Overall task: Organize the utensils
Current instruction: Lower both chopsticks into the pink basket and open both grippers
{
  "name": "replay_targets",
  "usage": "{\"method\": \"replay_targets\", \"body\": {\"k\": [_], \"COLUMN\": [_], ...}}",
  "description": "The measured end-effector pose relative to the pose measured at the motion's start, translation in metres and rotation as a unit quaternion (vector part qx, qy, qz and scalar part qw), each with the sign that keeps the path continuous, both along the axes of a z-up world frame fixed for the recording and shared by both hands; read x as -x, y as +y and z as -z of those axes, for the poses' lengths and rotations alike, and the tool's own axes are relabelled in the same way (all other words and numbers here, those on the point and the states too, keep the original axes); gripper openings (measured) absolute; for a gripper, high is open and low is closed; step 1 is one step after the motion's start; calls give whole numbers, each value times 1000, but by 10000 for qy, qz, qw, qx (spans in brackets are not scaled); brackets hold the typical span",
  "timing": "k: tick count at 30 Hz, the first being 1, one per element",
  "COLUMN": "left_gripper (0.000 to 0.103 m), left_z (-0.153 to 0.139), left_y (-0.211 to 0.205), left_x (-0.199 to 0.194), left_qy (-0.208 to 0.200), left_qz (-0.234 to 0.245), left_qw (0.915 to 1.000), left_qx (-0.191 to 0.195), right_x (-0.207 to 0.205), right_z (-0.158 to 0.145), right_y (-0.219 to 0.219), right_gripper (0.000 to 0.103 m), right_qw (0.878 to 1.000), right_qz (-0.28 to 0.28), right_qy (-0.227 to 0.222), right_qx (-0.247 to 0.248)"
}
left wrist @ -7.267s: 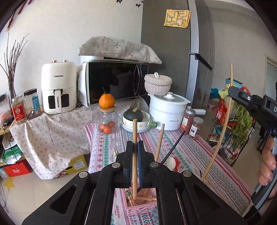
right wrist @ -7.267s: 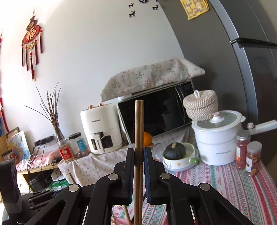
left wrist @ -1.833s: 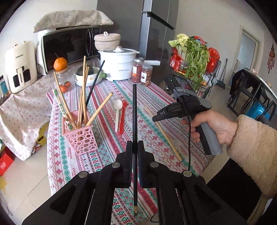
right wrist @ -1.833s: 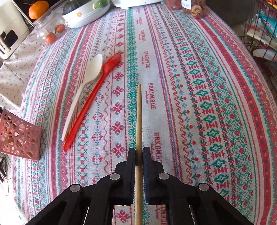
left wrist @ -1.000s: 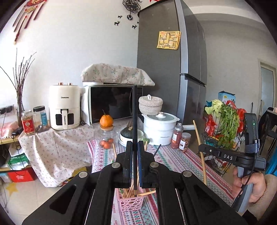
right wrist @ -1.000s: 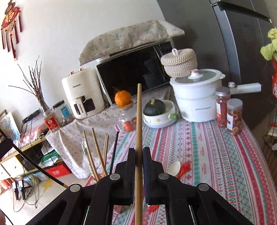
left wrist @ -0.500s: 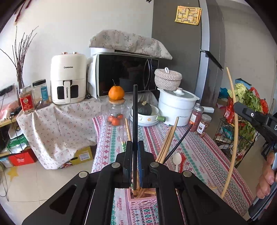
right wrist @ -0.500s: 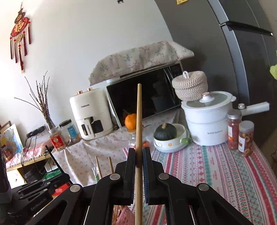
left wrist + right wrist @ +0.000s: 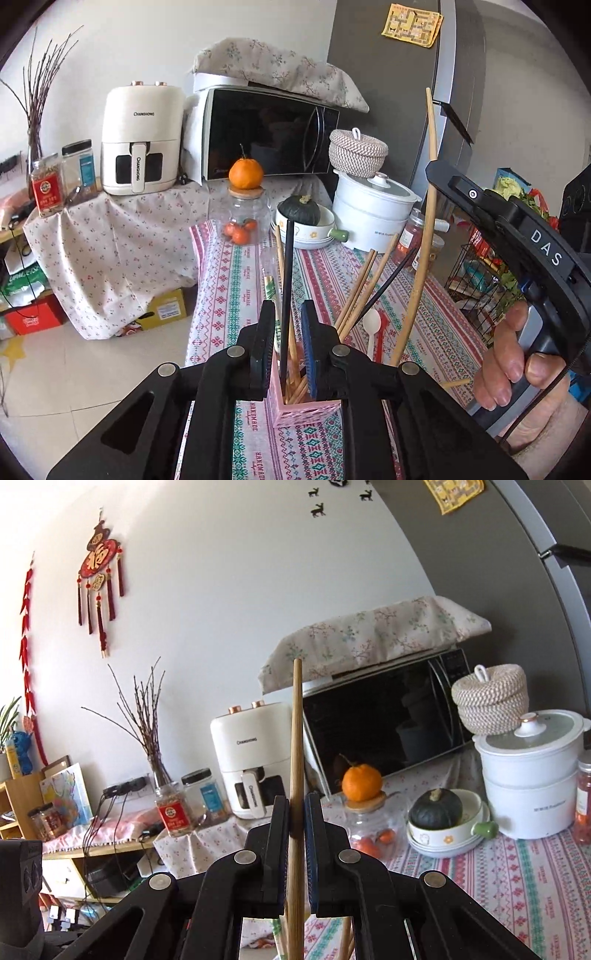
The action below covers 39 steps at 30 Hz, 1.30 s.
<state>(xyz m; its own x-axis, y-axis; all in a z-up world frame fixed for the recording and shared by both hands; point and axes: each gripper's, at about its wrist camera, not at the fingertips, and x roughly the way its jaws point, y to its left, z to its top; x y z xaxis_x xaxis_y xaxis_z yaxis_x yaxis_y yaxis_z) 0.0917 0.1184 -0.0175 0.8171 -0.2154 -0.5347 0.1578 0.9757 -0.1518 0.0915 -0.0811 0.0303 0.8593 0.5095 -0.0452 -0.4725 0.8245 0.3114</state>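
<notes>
In the left wrist view my left gripper (image 9: 287, 325) hangs over the pink basket (image 9: 295, 408), and its jaws are opening. A black chopstick (image 9: 287, 280) stands between the pads with a gap on each side, its lower end in the basket among several wooden chopsticks (image 9: 360, 291). At the right a hand holds my right gripper (image 9: 434, 171), shut on a long wooden chopstick (image 9: 428, 221) that slants down toward the basket. In the right wrist view that gripper (image 9: 295, 812) clamps the upright wooden chopstick (image 9: 296, 738). A white spoon (image 9: 371, 325) and a red spoon (image 9: 382, 332) lie on the tablecloth.
At the table's far end stand a jar topped with an orange (image 9: 245, 173), a bowl holding a squash (image 9: 299, 212), a white pot (image 9: 373, 210) and spice jars (image 9: 410, 236). A microwave (image 9: 269, 134) and air fryer (image 9: 140, 136) sit behind. A wire vegetable rack (image 9: 480, 273) flanks the right edge.
My left jaws have parted and the black chopstick has slid down into the basket. The right gripper with its wooden chopstick has come closer to the basket.
</notes>
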Motion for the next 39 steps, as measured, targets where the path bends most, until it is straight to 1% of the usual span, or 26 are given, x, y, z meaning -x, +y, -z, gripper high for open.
{"method": "replay_targets", "body": {"k": [5, 9, 13, 21, 25, 26, 27, 28, 29, 32, 35, 37, 38, 39], "left_gripper": [20, 20, 20, 20, 20, 20, 22, 23, 27, 36, 39, 44, 49, 54], "left_z": [3, 3, 4, 5, 6, 7, 7, 7, 7, 7, 8, 10, 11, 13], "left_y": [4, 3, 3, 1, 0, 0, -1, -2, -2, -5, -8, -11, -12, -13], "left_x": [1, 0, 0, -1, -3, -3, -3, -3, -1, 0, 4, 6, 7, 8], "left_qy": [123, 130, 145, 158, 224, 239, 261, 283, 299, 353, 426, 523, 585, 654], "left_qz": [18, 26, 37, 32, 48, 56, 65, 86, 112, 166, 216, 244, 244, 239], "left_qw": [9999, 9999, 9999, 9998, 9997, 9996, 9996, 9995, 9994, 9992, 9987, 9981, 9977, 9973], "left_qx": [-16, -76, -82, -112, -124, -125, -131, -132, -126, -120, -152, -199, -226, -244], "right_x": [-9, -13, -16, -16, -16, -15, -14, -13, -11, -8, -5, -3, -2, -2], "right_z": [14, 22, 31, 55, 56, 54, 51, 48, 43, 27, 11, 1, -2, -6], "right_y": [2, 7, 10, 19, 20, 20, 19, 18, 16, 10, -1, -11, -16, -22], "right_gripper": [7, 7, 7, 8, 10, 13, 18, 21, 26, 31, 37, 40, 44, 50], "right_qw": [10000, 10000, 10000, 9995, 9991, 9990, 9989, 9988, 9988, 9984, 9983, 9978, 9973, 9965], "right_qz": [6, 63, 15, 11, -72, -75, -94, -103, -97, -97, -26, 43, 58, 71], "right_qy": [-11, -68, -13, 166, 255, 261, 263, 263, 255, 272, 346, 465, 552, 661], "right_qx": [-74, 34, 20, 257, 341, 367, 380, 394, 415, 477, 467, 476, 489, 505]}}
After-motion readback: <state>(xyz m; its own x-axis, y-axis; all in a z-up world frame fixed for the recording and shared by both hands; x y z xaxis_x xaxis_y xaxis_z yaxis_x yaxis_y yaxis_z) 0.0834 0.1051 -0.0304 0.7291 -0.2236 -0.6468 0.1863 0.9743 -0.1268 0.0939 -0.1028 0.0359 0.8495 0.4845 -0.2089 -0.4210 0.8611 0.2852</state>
